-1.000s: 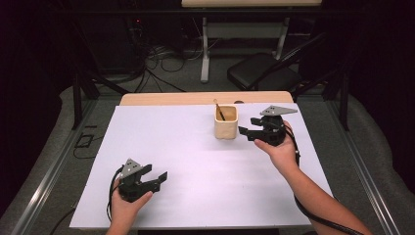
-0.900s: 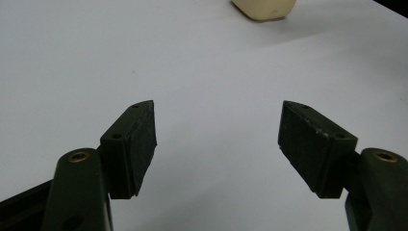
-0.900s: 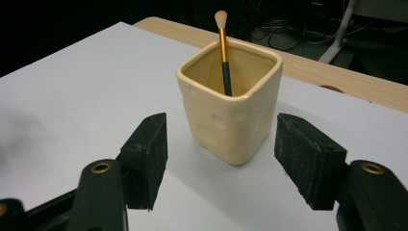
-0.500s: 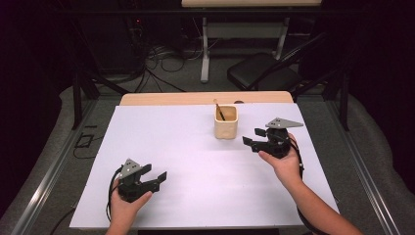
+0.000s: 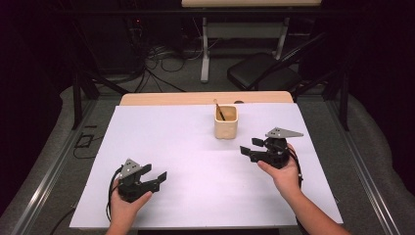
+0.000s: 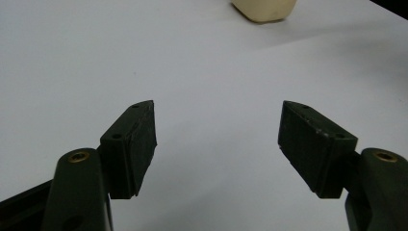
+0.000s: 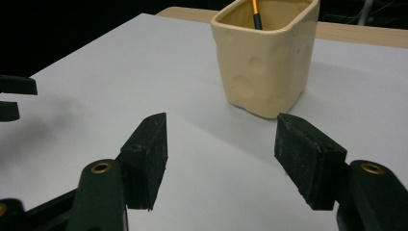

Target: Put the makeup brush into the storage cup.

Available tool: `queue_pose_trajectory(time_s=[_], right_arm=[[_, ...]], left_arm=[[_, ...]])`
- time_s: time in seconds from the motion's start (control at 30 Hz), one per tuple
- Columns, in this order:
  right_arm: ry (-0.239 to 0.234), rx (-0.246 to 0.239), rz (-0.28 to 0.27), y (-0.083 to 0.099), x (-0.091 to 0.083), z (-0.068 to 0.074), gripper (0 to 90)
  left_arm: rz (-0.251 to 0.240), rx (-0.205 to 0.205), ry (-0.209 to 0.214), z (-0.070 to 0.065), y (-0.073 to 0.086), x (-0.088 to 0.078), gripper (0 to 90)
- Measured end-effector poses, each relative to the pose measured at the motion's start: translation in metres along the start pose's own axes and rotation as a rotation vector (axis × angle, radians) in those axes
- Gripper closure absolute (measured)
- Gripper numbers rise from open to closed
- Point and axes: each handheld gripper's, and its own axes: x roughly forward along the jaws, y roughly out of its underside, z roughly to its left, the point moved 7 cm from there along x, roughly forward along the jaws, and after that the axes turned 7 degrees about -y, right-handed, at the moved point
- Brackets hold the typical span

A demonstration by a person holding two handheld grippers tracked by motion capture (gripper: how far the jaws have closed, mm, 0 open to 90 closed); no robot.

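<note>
High view: cream cup (image 5: pixel 226 122) stands upright on the white table sheet (image 5: pixel 186 147), far centre, with a pencil (image 5: pixel 219 109) leaning inside. Right gripper (image 5: pixel 250 147) sits just near-right of the cup, apart from it, jaws spread, nothing held. Left gripper (image 5: pixel 157 178) low at the near-left, well apart, jaws also spread and empty.

Left gripper view: jaws wide over bare sheet (cup base at top edge).

Right gripper view: jaws wide, cup close ahead, not touching.
</note>
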Motion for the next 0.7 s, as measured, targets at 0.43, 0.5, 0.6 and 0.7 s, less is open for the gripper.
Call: queue_pose_trajectory(time_s=[0.43,0.5,0.6,0.7], right_arm=[[-0.016,0.014,0.007,0.016,-0.003,0.008,36.1],[-0.012,0.01,0.006,0.018,-0.004,0.009,36.1],[-0.012,0.011,0.014,0.023,-0.004,0.009,36.1],[-0.011,0.019,0.012,0.028,-0.005,0.008,36.1]], left_arm=[[-0.002,0.0,-0.001,0.0,0.0,0.0,29.7],[-0.002,0.001,-0.001,0.0,0.0,0.0,29.7],[-0.002,0.001,-0.001,0.0,0.0,-0.001,29.7],[-0.002,0.001,-0.001,0.0,0.0,-0.001,29.7]])
